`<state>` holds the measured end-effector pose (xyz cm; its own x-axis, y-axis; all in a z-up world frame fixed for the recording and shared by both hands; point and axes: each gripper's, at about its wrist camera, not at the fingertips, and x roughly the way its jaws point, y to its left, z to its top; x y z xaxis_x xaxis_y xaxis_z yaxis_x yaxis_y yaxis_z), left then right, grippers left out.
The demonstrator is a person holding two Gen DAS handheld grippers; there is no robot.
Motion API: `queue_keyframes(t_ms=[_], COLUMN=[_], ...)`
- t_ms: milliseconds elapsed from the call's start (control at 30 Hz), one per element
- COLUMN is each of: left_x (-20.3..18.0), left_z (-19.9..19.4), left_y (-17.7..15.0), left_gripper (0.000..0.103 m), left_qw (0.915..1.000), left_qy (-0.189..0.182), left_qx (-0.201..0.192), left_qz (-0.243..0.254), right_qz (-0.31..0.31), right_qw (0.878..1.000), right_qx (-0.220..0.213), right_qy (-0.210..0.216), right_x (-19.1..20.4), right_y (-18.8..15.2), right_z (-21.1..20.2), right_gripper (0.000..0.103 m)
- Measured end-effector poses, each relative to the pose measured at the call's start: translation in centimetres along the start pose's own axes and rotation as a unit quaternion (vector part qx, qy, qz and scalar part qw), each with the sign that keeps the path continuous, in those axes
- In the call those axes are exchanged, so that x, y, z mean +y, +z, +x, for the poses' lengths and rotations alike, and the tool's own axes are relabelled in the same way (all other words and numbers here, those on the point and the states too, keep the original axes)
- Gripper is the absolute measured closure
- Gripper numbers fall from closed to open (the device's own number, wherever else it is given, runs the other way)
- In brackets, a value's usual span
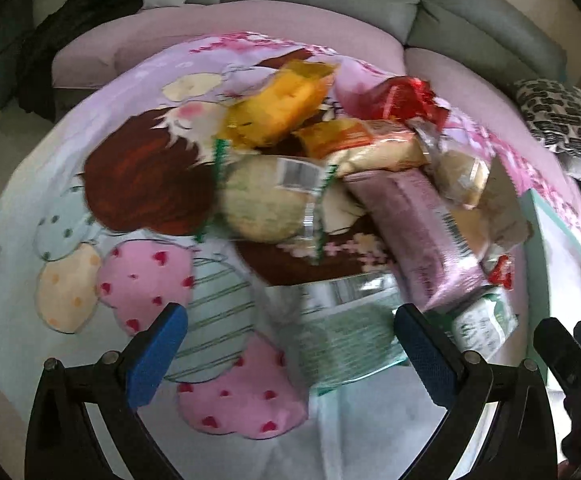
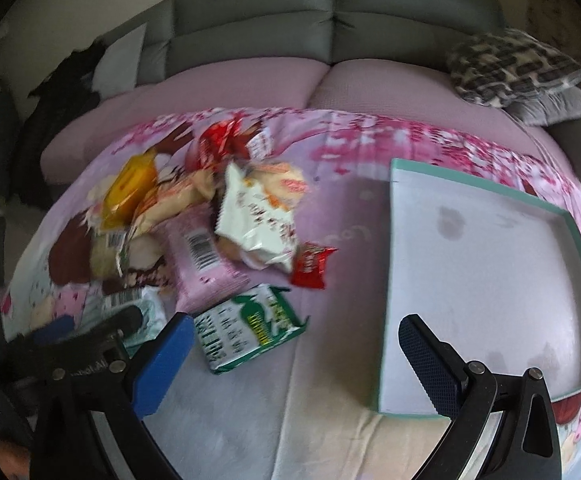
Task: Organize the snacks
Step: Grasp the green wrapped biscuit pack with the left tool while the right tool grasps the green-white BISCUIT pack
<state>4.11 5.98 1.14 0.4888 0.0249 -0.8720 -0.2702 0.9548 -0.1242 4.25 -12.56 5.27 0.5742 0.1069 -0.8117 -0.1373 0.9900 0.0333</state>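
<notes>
A heap of wrapped snacks lies on a cartoon-print blanket. In the left wrist view I see a yellow pack (image 1: 278, 104), a round biscuit pack (image 1: 266, 200), a pink pack (image 1: 418, 232) and a pale green pack (image 1: 350, 344) just ahead of my open, empty left gripper (image 1: 290, 352). In the right wrist view my right gripper (image 2: 294, 356) is open and empty above the blanket, with a green-and-white pack (image 2: 250, 328) by its left finger, a white pack (image 2: 258, 216), a small red pack (image 2: 310, 270) and a shallow teal-edged box (image 2: 486, 280) to the right.
A grey sofa (image 2: 330, 32) with pink seat cushions lies behind the blanket. A patterned pillow (image 2: 514, 68) rests at the far right. Dark clothing (image 1: 82, 40) lies at the far left. The left gripper shows at the lower left in the right wrist view (image 2: 90, 340).
</notes>
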Motion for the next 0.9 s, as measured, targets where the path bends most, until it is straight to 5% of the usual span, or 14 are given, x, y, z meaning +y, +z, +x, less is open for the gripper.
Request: queue_keyframes(t_ms=[400,633,900], left_x=[2.0,0.6,-1.1], left_z=[-0.3,-0.4,1.2], left_y=[0.0,0.0,-0.1], left_gripper=[0.000,0.000,0.000], left_qw=[0.9999,0.9996,0.9994], left_qy=[-0.004,-0.029,-0.014], left_qx=[0.007,0.006,0.026], left_qz=[-0.014,0.003,0.015], right_qz=[-0.039,-0.034,-0.041], right_qw=[0.998,0.998,0.998], right_qx=[0.040,0.061,0.056], right_qy=[0.010,0.007,0.006], right_x=[2.0,1.7,1.7], right_y=[-0.9,-1.2,-1.0], right_z=[3.4,5.3,5.5], right_gripper=[0.002,0.005,0.006])
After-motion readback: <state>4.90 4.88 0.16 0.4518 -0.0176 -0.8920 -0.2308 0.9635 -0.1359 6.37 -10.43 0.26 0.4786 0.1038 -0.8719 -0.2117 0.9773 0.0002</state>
